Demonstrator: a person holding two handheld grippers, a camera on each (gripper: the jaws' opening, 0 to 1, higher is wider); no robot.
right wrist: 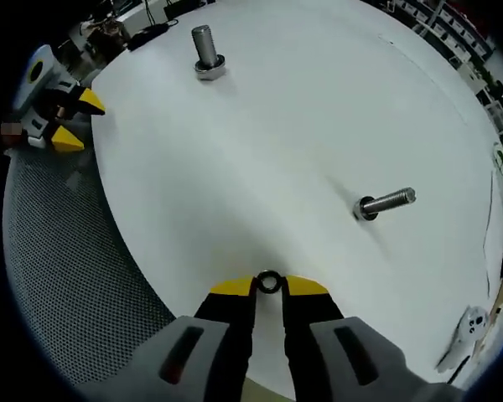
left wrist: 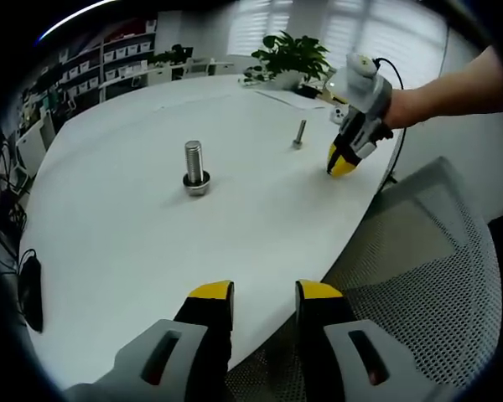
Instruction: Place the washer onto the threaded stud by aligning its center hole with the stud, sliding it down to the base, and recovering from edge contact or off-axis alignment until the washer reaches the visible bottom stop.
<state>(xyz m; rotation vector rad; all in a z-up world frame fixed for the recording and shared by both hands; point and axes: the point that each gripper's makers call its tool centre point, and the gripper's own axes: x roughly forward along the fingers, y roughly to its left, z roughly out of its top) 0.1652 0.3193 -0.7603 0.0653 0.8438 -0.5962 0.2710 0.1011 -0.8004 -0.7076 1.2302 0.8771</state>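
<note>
A small steel washer (right wrist: 268, 282) sits pinched between the yellow tips of my right gripper (right wrist: 268, 286), which is shut on it low over the white table (right wrist: 302, 126). The thin threaded stud (right wrist: 387, 202) stands on the table ahead and to the right, well apart from the washer. From the left gripper view, the same stud (left wrist: 299, 133) rises just left of the right gripper (left wrist: 342, 164), which a hand holds down near the table edge. My left gripper (left wrist: 265, 293) hovers open over the near table edge, holding nothing.
A thick bolt (left wrist: 195, 167) with a collar at its base stands mid-table, also visible as the bolt (right wrist: 207, 50). A grey mesh chair (left wrist: 427, 276) lies beside the table edge. A potted plant (left wrist: 289, 54) and papers sit at the far side.
</note>
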